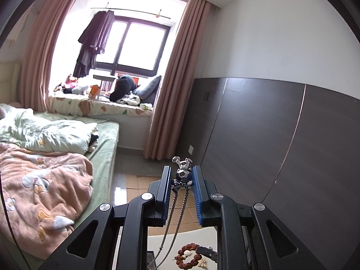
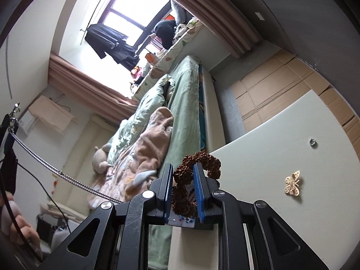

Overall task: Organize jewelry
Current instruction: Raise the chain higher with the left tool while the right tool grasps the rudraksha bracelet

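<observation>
The left gripper (image 1: 181,175) is clamped on the faceted metal pendant (image 1: 182,172) of a necklace, held up well clear of the white tabletop (image 1: 191,236); the two strands of its ball chain (image 1: 177,207) hang down between the blue pads (image 1: 197,193) toward the table below. The right gripper (image 2: 182,186) is closed narrowly on a brown seed-bead bracelet (image 2: 198,168), with part of the loop standing above the fingertips and the rest bunched between the pads (image 2: 199,193) over the near edge of the white tabletop (image 2: 281,213). In the right wrist view the same chain (image 2: 56,171) runs taut-looking across the left of the frame. A small object with a patterned white face sits directly under the right jaws; it may be a jewelry tray or box, but too little of it shows to tell. A gold butterfly brooch (image 2: 292,182) and a small silver ring (image 2: 312,142) lie loose on the table, well apart from both grippers. Judgement: both pieces are in transit to storage. Recommended practice is to lower the pendant slowly so the chain coils rather than knots, keep it clear of the bracelet's rough beads, and release each piece only once it rests on its destination. Chief risk is chain snagging.
</observation>
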